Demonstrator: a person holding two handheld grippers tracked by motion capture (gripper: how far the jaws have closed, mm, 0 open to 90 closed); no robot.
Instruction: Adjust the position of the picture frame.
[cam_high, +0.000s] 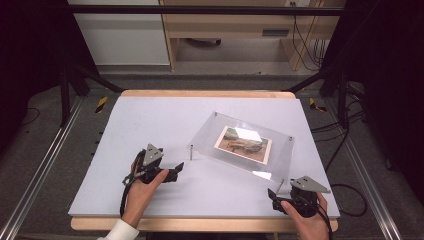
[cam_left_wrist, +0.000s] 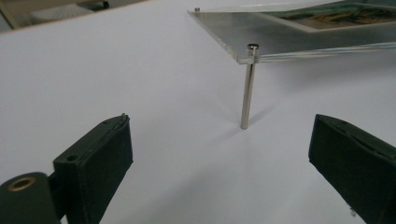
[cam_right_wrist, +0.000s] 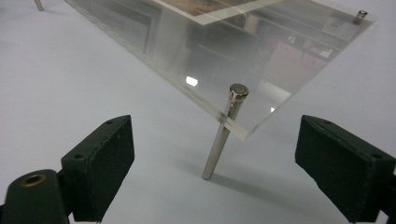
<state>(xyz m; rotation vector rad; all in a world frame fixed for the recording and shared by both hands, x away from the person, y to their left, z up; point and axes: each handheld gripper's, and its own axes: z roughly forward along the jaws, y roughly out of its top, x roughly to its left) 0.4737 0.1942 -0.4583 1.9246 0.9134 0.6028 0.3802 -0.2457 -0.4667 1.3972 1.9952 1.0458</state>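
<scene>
A clear acrylic panel (cam_high: 212, 131) with a landscape photo (cam_high: 243, 144) in it stands raised on thin metal pins over a pale mat (cam_high: 150, 120). My left gripper (cam_high: 178, 167) lies low on the mat and points at the panel's left corner pin (cam_high: 191, 152). In the left gripper view that pin (cam_left_wrist: 247, 91) stands a short way ahead, between my open left gripper's (cam_left_wrist: 219, 135) jaws, under the panel (cam_left_wrist: 261, 32). My right gripper (cam_high: 270, 193) sits near the front right corner pin (cam_high: 281, 185). That pin (cam_right_wrist: 223, 135) leans ahead of my open right gripper (cam_right_wrist: 212, 144), untouched, under the panel (cam_right_wrist: 224, 56).
The mat covers a wooden tabletop (cam_high: 200, 93) whose front edge runs just below my hands. Black frame posts (cam_high: 65, 90) and aluminium rails (cam_high: 45, 160) flank the table. Cables (cam_high: 345, 190) lie on the floor at the right. A cabinet (cam_high: 120, 40) stands behind.
</scene>
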